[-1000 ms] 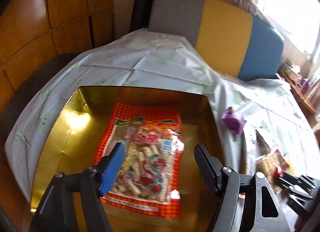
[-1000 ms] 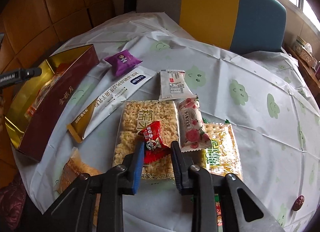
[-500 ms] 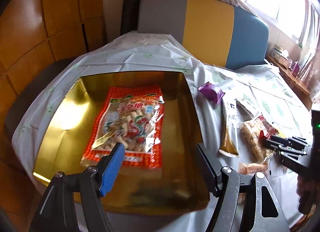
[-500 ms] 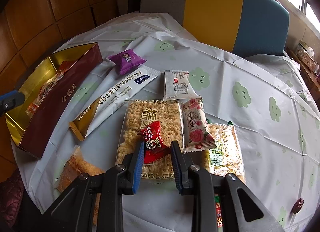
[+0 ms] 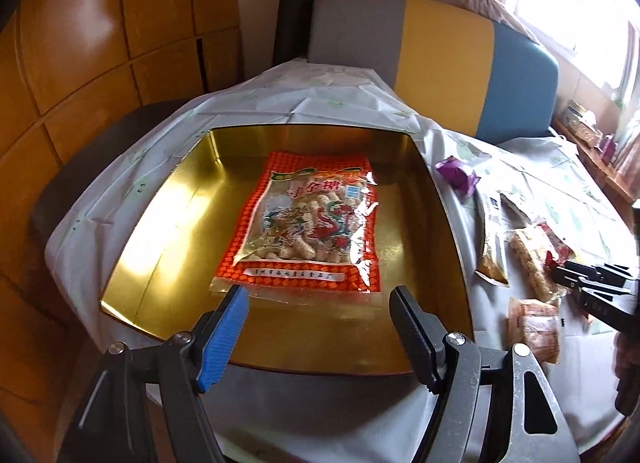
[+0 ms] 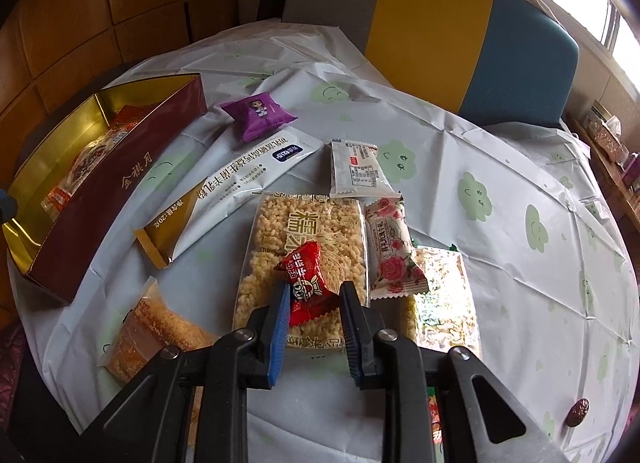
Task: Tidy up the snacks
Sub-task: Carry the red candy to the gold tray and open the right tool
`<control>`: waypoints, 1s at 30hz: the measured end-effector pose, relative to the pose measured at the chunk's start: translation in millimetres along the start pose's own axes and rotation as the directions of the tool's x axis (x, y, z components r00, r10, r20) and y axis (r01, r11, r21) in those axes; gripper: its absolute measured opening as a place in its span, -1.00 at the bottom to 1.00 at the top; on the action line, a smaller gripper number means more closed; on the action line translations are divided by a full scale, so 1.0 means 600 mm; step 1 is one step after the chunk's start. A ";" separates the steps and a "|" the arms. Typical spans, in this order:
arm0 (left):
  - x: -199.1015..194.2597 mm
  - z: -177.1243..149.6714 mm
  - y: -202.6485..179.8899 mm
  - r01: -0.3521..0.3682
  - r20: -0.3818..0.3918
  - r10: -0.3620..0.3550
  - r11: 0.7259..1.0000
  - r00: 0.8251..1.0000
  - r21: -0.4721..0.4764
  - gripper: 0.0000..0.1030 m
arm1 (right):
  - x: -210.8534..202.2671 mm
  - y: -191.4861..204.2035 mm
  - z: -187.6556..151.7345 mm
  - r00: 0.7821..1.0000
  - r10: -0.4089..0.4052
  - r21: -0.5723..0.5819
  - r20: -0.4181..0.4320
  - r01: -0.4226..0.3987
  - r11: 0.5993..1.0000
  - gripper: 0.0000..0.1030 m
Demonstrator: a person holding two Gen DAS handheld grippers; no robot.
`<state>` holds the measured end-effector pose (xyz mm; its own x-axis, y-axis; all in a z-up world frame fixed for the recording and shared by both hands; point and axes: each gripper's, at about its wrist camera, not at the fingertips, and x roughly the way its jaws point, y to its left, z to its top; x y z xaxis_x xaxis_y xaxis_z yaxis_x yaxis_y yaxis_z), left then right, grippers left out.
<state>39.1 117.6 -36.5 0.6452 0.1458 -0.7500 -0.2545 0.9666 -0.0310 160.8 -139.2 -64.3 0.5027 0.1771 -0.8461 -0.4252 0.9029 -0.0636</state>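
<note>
A gold-lined box [image 5: 168, 219] holds an orange peanut-candy bag [image 5: 308, 223]; it shows at the left in the right wrist view [image 6: 116, 191], maroon outside. My left gripper [image 5: 320, 303] is open and empty above the box's near edge. My right gripper [image 6: 314, 299] is shut on a small red snack packet [image 6: 306, 283] over a clear rice-cracker pack [image 6: 308, 231]. The right gripper [image 5: 560, 275] also shows at the right of the left wrist view. Around it lie a rose-print packet [image 6: 392, 251], a white packet [image 6: 358, 171], a long white and gold sachet [image 6: 236, 191] and a purple packet [image 6: 258, 115].
A second cracker pack [image 6: 444, 299] and an orange-brown snack bag [image 6: 152, 331] lie near the table's front. The cloud-print tablecloth [image 6: 500, 183] covers the round table. A grey, yellow and blue chair back [image 6: 432, 19] stands behind. Wood panelling is at the left.
My left gripper has pulled back from the box, leaving the peanut-candy bag lying inside. My right gripper has stayed shut on the red packet, hardly moving.
</note>
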 end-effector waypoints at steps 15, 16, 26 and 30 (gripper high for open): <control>-0.007 -0.011 0.003 0.041 -0.009 -0.041 0.999 0.999 -0.002 0.43 | -0.060 0.070 0.020 0.984 0.170 0.098 0.056 -0.175 0.980 -0.53; -0.007 -0.011 0.004 0.040 -0.009 -0.040 0.999 0.999 -0.003 0.43 | -0.065 0.082 0.025 0.980 0.188 0.091 0.064 -0.193 0.977 -0.53; -0.006 -0.009 0.038 0.004 -0.010 -0.004 0.998 1.000 -0.062 0.43 | -0.088 0.210 0.067 0.941 0.324 -0.020 0.095 -0.324 0.946 -0.52; -0.004 -0.008 0.055 -0.015 -0.009 0.014 0.996 1.000 -0.087 0.43 | -0.087 0.245 0.071 0.935 0.344 -0.056 0.089 -0.341 0.939 -0.52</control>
<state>26.0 148.3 -39.0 0.6347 0.1573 -0.7566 -0.3260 0.9422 -0.0776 104.1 1.1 -6.7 0.3904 0.5114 -0.7655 -0.6121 0.7653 0.1991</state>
